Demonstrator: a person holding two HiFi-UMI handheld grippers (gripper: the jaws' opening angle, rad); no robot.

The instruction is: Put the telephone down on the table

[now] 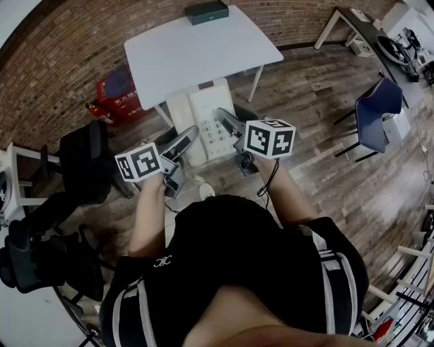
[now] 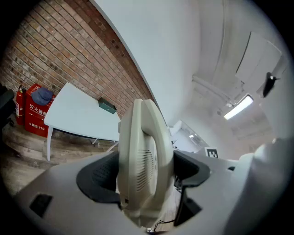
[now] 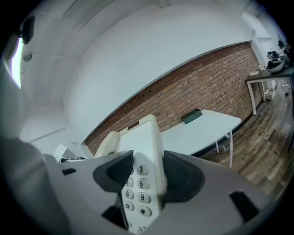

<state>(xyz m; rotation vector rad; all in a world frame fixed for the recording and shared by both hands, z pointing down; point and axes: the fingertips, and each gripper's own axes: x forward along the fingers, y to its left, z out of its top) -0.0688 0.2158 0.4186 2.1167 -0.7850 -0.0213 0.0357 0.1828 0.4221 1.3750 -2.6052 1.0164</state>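
Note:
A cream telephone with a keypad and its handset on the left side hangs in the air in front of the white table. My left gripper is shut on the handset side of the telephone; in the left gripper view the dark pads press on both its faces. On the keypad side, my right gripper is shut on the telephone, its pads clamping that edge. The table lies ahead, a short way beyond the phone.
A dark flat box lies at the table's far edge. Red boxes stand left of the table by the brick wall. Black office chairs crowd the left; a blue chair and another desk stand at the right.

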